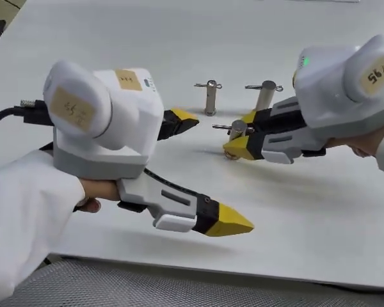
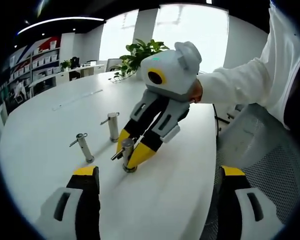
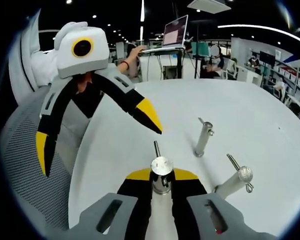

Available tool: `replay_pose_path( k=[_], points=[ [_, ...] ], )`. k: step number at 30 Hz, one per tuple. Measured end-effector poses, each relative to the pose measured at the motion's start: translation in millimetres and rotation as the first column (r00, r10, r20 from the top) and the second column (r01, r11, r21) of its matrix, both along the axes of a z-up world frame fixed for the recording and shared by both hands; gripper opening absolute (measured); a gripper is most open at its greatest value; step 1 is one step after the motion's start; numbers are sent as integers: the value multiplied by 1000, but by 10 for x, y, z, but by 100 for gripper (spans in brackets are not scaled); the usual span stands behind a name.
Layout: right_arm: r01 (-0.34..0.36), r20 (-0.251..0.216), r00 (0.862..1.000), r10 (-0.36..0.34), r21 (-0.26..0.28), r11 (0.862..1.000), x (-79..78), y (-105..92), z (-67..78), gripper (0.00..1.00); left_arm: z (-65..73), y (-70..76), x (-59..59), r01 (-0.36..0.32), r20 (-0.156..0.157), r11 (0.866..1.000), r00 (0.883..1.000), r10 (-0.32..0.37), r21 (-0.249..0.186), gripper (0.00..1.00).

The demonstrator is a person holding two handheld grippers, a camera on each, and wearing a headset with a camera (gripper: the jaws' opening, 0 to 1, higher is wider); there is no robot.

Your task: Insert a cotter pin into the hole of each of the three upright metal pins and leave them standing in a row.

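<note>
Three upright metal pins stand on the white table (image 1: 179, 45). The far left pin (image 1: 210, 97) and the far right pin (image 1: 265, 94) each carry a cotter pin through the top. My right gripper (image 1: 238, 134) is shut on the near pin (image 1: 237, 130), and a cotter pin (image 1: 221, 127) sticks out of that pin's left side. In the right gripper view the yellow jaws clamp this pin (image 3: 161, 167) just under its head. My left gripper (image 1: 217, 173) is wide open and holds nothing, left of and nearer than the pins. Its own view shows the clamped pin (image 2: 127, 155) ahead.
A grey mesh chair (image 1: 115, 284) sits below the table's near edge. White sleeves cover both arms. The table stretches bare behind and left of the pins. Desks, a plant (image 2: 140, 50) and people are far off in the room.
</note>
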State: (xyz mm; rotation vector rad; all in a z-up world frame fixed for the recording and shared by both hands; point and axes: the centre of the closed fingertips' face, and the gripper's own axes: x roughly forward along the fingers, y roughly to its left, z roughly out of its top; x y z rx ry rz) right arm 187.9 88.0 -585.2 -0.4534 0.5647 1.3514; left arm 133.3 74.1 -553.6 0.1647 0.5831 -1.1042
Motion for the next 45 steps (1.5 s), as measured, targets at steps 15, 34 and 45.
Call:
replay_pose_path(
  k=[15,34,45],
  points=[
    [-102,46,994,101,17,995,277,-700,208,8,148,92,88,-99,5,995,995,99,-23,99],
    [-51,31,998,50,26,998,652,-1206,176,8,72,190,91,-161,-24,987,987,162,14,97],
    [-49,4,999,49,13,999,699,-1236,48,8,27,270,92,-206,-39,978,978,207,20,97]
  ],
)
